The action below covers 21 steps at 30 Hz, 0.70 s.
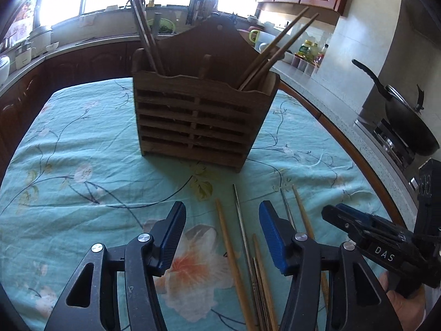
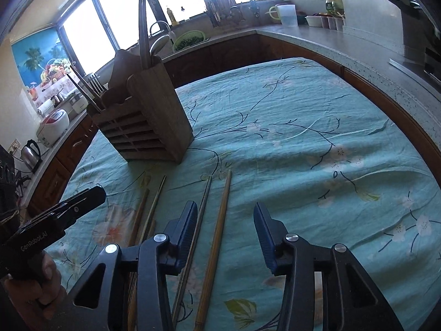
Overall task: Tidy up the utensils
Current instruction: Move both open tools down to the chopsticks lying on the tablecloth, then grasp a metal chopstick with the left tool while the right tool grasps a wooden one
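Tablecloth (image 1: 82, 143), teal with a printed flower and branch pattern, is covering the table and filling most of both wrist views. Countertop (image 2: 317, 41) is running around the far and right edges of the table, carrying a sink, bottles and containers under bright windows. A dark wok (image 1: 408, 115) is sitting on a stove at the right of the left wrist view.

A slatted wooden utensil holder (image 1: 198, 121) is standing upright on the cloth beyond the grippers. It is holding chopsticks in its left compartment (image 1: 146, 35) and more chopsticks in its right compartment (image 1: 278, 47), each set leaning outward.

Loose chopsticks (image 1: 231, 251) are lying flat on the cloth in front of the holder, roughly parallel, tips pointing toward it. At least 4 are showing; the exact count cannot be told where they overlap.

The left gripper (image 1: 222, 234) is pointing down at the cloth with its jaws standing partly apart. 2 of the sticks are lying in the gap between the blue pads, with neither pad pressing on them. The right gripper (image 2: 224, 231) is likewise standing partly apart over 2 sticks (image 2: 217, 237), gripping nothing. A hand (image 2: 35, 284) is showing around the left gripper's handle.
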### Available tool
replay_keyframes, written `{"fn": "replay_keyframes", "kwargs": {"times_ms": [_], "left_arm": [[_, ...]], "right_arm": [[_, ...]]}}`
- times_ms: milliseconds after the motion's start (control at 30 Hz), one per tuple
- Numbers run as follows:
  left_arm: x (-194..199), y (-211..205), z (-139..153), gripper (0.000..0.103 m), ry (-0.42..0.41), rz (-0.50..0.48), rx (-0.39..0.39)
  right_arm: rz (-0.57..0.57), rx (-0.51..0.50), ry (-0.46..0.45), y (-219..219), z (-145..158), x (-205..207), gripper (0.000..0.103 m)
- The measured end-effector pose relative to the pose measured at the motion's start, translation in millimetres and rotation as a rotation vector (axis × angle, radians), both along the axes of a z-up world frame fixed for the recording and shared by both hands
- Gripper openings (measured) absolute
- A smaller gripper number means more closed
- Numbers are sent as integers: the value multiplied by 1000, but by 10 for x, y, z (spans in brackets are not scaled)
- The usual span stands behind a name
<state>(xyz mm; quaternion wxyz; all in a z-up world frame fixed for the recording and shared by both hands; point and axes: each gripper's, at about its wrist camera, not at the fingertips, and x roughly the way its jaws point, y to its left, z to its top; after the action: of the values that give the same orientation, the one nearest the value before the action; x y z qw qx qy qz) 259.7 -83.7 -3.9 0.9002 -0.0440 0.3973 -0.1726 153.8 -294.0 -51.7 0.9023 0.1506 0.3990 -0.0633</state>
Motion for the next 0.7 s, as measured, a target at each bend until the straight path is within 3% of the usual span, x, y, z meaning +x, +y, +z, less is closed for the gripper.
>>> {"fn": "replay_keyframes", "kwargs": {"times_ms": [200, 400, 567, 667, 700], "left_arm": [[372, -321, -202, 40, 52, -82, 93], [662, -532, -418, 33, 104, -120, 160], [751, -634, -495, 29, 90, -136, 205], [757, -722, -521, 20, 75, -156, 248], [784, -755, -563, 8, 99, -172, 256]], "right_arm": [[16, -7, 49, -55, -102, 245, 35], [47, -40, 89, -41, -177, 412, 28], [61, -85, 108, -19, -226, 498, 24], [84, -150, 116, 61, -235, 531, 25], [89, -175, 117, 91, -240, 531, 25]]}}
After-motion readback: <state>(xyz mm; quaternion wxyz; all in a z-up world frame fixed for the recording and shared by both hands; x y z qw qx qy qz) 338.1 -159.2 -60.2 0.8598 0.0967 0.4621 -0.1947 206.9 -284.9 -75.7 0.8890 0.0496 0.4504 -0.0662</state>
